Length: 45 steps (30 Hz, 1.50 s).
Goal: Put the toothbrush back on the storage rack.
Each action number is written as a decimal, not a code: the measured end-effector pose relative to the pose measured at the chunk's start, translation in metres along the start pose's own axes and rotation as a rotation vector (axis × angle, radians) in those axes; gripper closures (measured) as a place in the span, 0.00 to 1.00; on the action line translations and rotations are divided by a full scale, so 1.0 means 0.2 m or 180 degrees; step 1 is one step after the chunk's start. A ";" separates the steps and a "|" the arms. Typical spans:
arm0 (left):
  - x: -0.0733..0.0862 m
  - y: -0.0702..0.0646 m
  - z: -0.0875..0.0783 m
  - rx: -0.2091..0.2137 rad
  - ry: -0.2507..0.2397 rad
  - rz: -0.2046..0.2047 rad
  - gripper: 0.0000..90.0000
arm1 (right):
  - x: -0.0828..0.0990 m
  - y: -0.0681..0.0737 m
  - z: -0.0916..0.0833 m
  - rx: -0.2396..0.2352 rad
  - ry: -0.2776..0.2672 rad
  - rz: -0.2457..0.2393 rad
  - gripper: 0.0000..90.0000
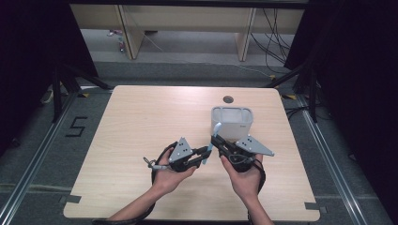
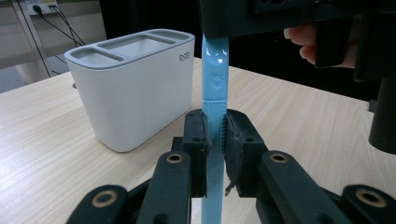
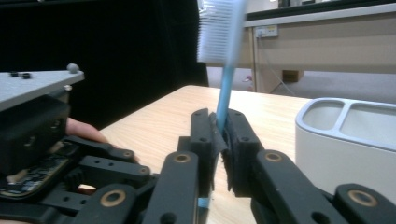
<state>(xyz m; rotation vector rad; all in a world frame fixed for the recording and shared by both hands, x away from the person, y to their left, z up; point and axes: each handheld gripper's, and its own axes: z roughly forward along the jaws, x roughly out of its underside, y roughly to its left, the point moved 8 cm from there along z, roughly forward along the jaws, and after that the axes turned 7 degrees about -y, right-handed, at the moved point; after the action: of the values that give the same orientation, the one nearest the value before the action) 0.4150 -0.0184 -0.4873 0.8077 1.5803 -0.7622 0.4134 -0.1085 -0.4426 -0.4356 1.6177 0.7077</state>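
A light blue toothbrush [image 1: 211, 142] with white bristles [image 3: 219, 32] is held upright-tilted between both grippers above the table. My left gripper [image 2: 215, 128] is shut on its ribbed handle [image 2: 215, 88], low down. My right gripper [image 3: 218, 126] is shut on the thin neck [image 3: 226, 88] just under the brush head. In the high view the left gripper [image 1: 202, 152] and right gripper [image 1: 215, 139] meet tip to tip near the table's front middle. A white toothbrush holder [image 1: 232, 123] with several open compartments stands just behind the right gripper, and its near wall [image 2: 135, 88] shows in the left gripper view.
The holder's rim [image 3: 345, 109] is close on the right of the right gripper view. The wooden table [image 1: 141, 122] has a cable hole [image 1: 228, 99] near its back edge. Desks and cables stand on the floor beyond the table.
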 end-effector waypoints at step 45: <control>0.14 0.35 -0.36 -0.0697 0.0032 -0.0215 0.42 | -0.11 -0.10 -0.06 0.0284 -0.0101 -0.0304 0.96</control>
<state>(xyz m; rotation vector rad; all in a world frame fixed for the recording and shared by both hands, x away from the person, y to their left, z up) 0.4303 0.0831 -0.5080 0.6022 1.6735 -0.6202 0.4211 -0.1344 -0.4236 -0.4316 1.5814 0.5658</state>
